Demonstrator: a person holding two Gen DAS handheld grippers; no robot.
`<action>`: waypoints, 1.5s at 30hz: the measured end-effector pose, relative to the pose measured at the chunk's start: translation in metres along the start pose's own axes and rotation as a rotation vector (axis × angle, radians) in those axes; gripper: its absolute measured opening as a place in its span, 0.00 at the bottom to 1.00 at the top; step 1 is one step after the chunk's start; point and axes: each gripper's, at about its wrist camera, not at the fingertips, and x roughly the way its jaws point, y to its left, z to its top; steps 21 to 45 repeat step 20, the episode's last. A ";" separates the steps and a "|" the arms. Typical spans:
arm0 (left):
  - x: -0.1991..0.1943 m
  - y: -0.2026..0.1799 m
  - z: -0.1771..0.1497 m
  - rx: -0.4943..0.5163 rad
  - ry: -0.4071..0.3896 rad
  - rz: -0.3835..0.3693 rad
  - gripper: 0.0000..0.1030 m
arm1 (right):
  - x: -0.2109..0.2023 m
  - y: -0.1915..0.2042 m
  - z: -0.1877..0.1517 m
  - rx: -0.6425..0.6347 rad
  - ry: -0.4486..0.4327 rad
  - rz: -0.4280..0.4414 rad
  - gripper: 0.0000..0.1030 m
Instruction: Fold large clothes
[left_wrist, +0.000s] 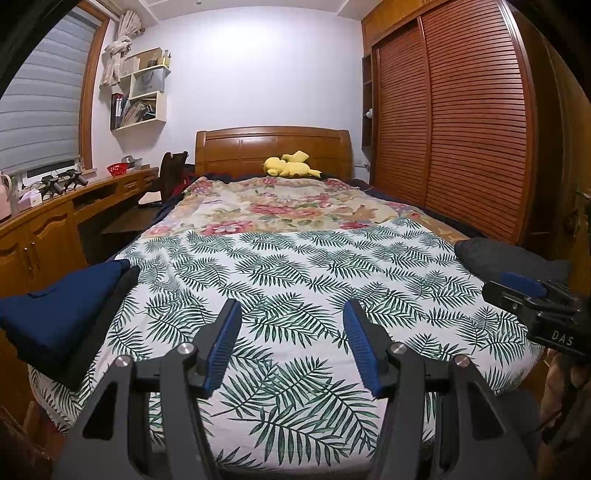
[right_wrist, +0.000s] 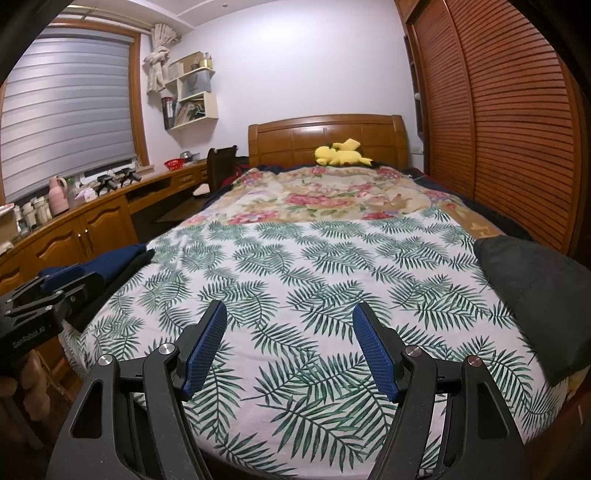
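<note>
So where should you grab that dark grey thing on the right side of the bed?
Probably by the near edge of the dark grey garment, coming in from the foot of the bed with the open right hand-held gripper. It lies flat on the leaf-print sheet at the bed's right edge, so that edge is nearest.

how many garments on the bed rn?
3 visible. Navy garment atop a black garment at the bed's left edge; dark grey garment at the right edge. More may be hidden within the stack.
</note>
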 end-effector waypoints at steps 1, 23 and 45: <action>0.000 0.000 -0.001 0.000 -0.001 0.001 0.55 | 0.000 0.000 0.000 0.000 0.000 0.001 0.70; -0.006 0.001 -0.001 -0.005 -0.016 -0.002 0.55 | 0.000 0.002 0.000 0.000 -0.007 -0.001 0.70; -0.006 0.001 -0.001 -0.005 -0.016 -0.002 0.55 | 0.000 0.002 0.000 0.000 -0.007 -0.001 0.70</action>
